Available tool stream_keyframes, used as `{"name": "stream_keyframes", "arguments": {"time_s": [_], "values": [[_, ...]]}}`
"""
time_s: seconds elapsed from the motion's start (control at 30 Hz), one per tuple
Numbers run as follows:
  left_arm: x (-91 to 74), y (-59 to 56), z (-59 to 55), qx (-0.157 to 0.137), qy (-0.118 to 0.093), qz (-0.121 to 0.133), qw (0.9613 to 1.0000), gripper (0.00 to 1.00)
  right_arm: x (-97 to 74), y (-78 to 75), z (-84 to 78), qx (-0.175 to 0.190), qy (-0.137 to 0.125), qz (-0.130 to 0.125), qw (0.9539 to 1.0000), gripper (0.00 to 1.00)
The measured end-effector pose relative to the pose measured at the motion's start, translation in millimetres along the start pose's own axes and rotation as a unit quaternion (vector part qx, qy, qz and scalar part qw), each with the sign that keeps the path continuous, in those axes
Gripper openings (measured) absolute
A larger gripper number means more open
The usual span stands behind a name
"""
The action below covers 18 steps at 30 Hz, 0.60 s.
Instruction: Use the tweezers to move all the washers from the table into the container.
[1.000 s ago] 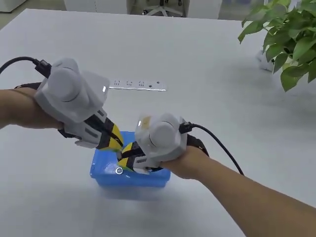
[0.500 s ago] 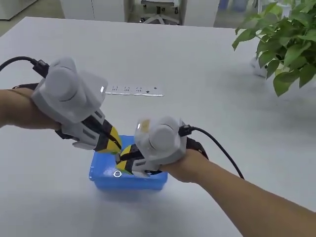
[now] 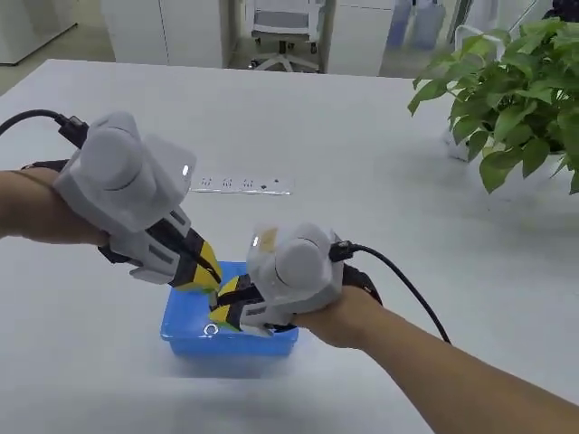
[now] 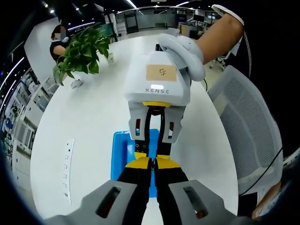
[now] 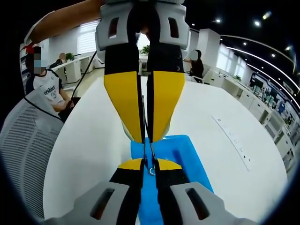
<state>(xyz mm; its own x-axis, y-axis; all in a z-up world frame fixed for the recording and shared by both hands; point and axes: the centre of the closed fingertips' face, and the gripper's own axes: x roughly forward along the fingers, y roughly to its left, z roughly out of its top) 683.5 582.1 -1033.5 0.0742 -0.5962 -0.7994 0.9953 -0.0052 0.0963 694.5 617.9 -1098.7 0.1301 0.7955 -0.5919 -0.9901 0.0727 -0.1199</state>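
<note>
**Nearly time to let go**

From the head view: find the left gripper [image 3: 206,274] and the right gripper [image 3: 224,306] tip to tip, low over the blue container [image 3: 235,345] on the white surface [image 3: 380,199]. Set this close to work one thin tool together. Notice a small washer [image 3: 210,330] right under the tips, by the container's front rim. Hard to say from here whether hanging or lying on the blue floor.

From the left gripper view: see its own jaws close together, with just a dark slit between. Aimed straight at the right gripper, nose to nose. Held above the blue container to make any drop land inside and not on the surface.

From the right gripper view: spot the tweezers [image 5: 146,117], two thin metal legs. Pinched high up between the left gripper's yellow jaws, and reaching down to this view's own jaws. Held that way, most likely, to let one gripper carry the tool and the other squeeze it. Own jaws narrow, one on each side of the legs; cannot tell whether pressing or just beside. Find the washer at the very tip of the tweezers, over the blue. Looks like the putting-in step. Calls for a gentle let-go next, not a shake.
</note>
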Motion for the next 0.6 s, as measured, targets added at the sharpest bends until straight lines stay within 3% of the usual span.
{"name": "stream_keyframes", "arguments": {"time_s": [0.6], "values": [[-12.8,-29.2,12.5,0.002,0.001,-0.002,1.0000,0.05,-11.1,27.8,19.7,-0.005,-0.023,0.001,0.9997,0.12]]}}
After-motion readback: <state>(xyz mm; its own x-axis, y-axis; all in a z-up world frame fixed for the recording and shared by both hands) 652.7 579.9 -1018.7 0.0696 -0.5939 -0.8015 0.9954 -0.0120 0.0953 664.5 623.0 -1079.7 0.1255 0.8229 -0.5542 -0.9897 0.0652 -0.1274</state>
